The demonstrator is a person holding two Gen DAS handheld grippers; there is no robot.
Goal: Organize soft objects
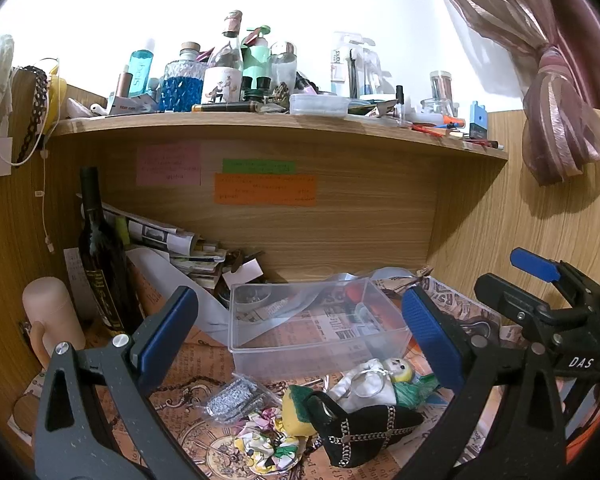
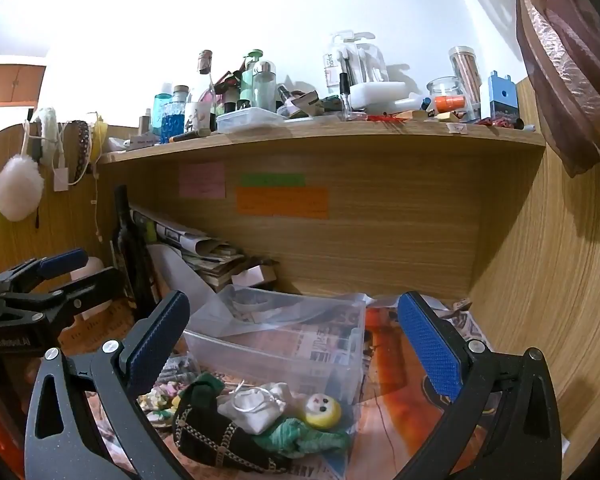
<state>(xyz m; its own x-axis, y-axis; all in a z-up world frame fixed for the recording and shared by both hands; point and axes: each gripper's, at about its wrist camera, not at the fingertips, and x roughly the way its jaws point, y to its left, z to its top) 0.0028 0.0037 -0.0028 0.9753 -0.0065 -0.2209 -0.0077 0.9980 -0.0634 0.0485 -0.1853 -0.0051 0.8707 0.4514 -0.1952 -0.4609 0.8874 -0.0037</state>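
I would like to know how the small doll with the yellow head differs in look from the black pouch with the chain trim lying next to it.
The doll has a round yellow head and a green body; the black pouch is dark all over, crossed by metal chain. The doll lies nearer the clear plastic box; the pouch lies closer to the cameras. A white drawstring bag lies between them, resting on the pouch. Both lie on the paper-covered desk, outside the box, and neither gripper holds them.

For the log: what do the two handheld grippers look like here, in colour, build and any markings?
Both match: the left gripper and right gripper have dark grey speckled metal frames with triangular cut-outs and silver screws. Their fingers carry blue textured pads. Seen from the left wrist, the right gripper's body reads "DAS" in white. No cables or sleeves show.
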